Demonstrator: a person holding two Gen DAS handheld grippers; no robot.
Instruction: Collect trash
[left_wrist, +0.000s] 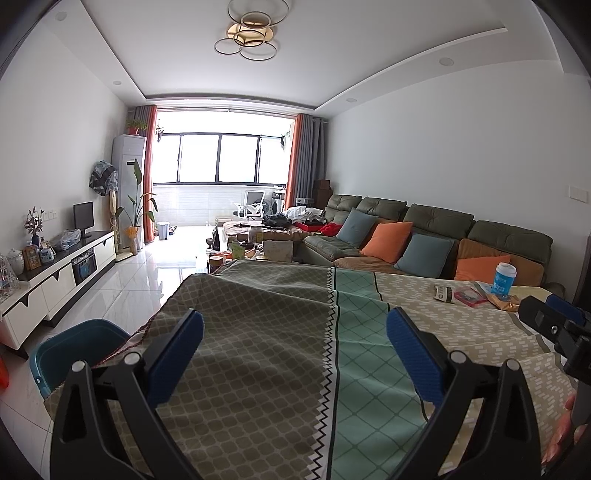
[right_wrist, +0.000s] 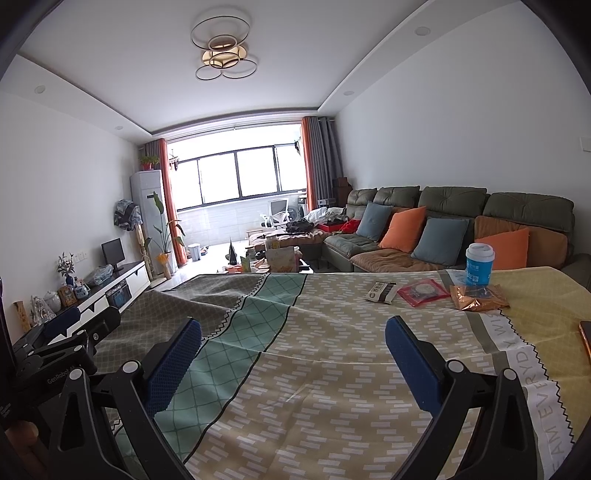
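Note:
Trash lies at the far right of a patterned tablecloth (right_wrist: 332, 350): a blue and white paper cup (right_wrist: 479, 264) standing upright, a crumpled orange-gold wrapper (right_wrist: 478, 298), a red flat packet (right_wrist: 421, 292) and a small black and white packet (right_wrist: 382, 291). In the left wrist view the same cup (left_wrist: 504, 282), the red packet (left_wrist: 470, 296) and the small packet (left_wrist: 444, 294) sit far right. My right gripper (right_wrist: 293, 354) is open, well short of the trash. My left gripper (left_wrist: 295, 349) is open over bare cloth. A teal bin (left_wrist: 74, 347) stands on the floor at the table's left corner.
A green sofa (right_wrist: 443, 229) with orange and blue cushions runs along the right wall behind the table. A cluttered coffee table (left_wrist: 255, 247) stands beyond the far edge. A white TV cabinet (left_wrist: 55, 280) lines the left wall. An orange object (right_wrist: 585, 338) pokes in at the right edge.

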